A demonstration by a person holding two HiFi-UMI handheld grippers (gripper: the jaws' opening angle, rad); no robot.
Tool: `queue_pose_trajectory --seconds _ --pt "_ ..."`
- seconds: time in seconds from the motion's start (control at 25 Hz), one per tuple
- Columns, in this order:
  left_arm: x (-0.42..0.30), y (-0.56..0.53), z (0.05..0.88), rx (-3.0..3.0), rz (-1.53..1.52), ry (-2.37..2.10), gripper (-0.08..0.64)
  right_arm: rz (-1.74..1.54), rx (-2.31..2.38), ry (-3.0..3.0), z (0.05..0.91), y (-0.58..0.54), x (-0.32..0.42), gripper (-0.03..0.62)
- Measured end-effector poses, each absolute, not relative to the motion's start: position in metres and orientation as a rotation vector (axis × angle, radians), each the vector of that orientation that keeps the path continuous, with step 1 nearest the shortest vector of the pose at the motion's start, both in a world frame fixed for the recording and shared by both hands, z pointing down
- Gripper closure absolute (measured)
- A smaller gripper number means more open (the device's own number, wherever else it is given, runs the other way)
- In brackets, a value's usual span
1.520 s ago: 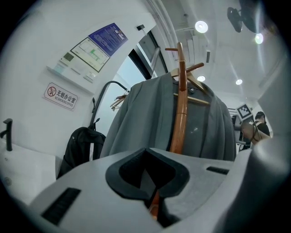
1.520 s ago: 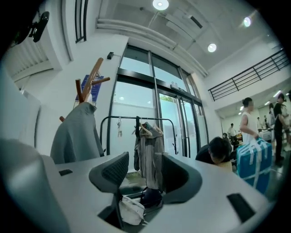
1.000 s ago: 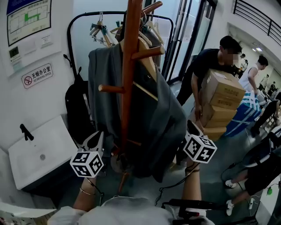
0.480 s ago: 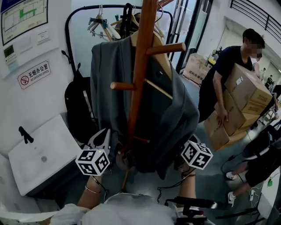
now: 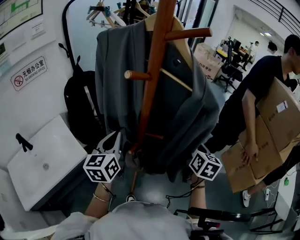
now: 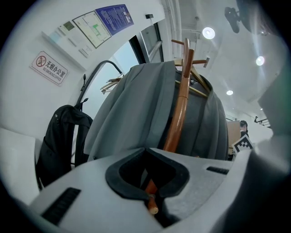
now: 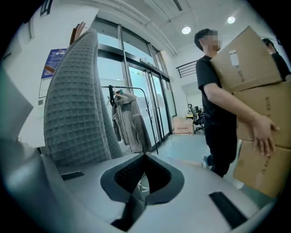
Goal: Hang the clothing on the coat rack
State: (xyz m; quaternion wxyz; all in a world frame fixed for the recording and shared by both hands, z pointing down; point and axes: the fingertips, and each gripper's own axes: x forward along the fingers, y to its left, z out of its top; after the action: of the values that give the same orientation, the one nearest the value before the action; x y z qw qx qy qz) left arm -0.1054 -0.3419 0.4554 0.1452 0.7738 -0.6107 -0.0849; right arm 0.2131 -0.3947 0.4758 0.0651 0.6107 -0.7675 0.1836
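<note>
A grey jacket (image 5: 117, 70) hangs on a wooden hanger (image 5: 180, 42) from the brown coat rack (image 5: 154, 79), draped round its pole. My left gripper (image 5: 112, 140) sits low at the jacket's left hem, close to the pole. In the left gripper view its jaws are shut (image 6: 145, 150), with the pole (image 6: 179, 109) and a lower peg showing through the gap behind them. My right gripper (image 5: 199, 153) is at the jacket's lower right edge. It is shut (image 7: 144, 155) with nothing between the pads, and the jacket's waffle fabric (image 7: 75, 104) hangs just to its left.
A person carrying stacked cardboard boxes (image 5: 276, 117) stands close on the right. A black backpack (image 5: 82, 108) hangs left of the rack above a white sink (image 5: 42, 159). A black clothes rail with hangers (image 5: 105, 9) stands behind. A cable lies on the floor by the rack's foot.
The person with the boxes has walked nearer on the right. My right gripper has dropped slightly and drawn in toward the jacket's hem. The left gripper has edged up and right.
</note>
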Motion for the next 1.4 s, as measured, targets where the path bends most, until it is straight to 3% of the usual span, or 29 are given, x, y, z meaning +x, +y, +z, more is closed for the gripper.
queue_pose_trajectory --seconds 0.72,1.4 --pt "-0.063 -0.259 0.466 2.315 -0.074 -1.734 0.552 0.649 1.788 -2.293 0.532 -0.279 0.21 0.568" --pt "-0.123 -0.231 0.452 2.398 -0.072 -1.651 0.551 0.632 1.919 -2.309 0.496 -0.255 0.138 0.568"
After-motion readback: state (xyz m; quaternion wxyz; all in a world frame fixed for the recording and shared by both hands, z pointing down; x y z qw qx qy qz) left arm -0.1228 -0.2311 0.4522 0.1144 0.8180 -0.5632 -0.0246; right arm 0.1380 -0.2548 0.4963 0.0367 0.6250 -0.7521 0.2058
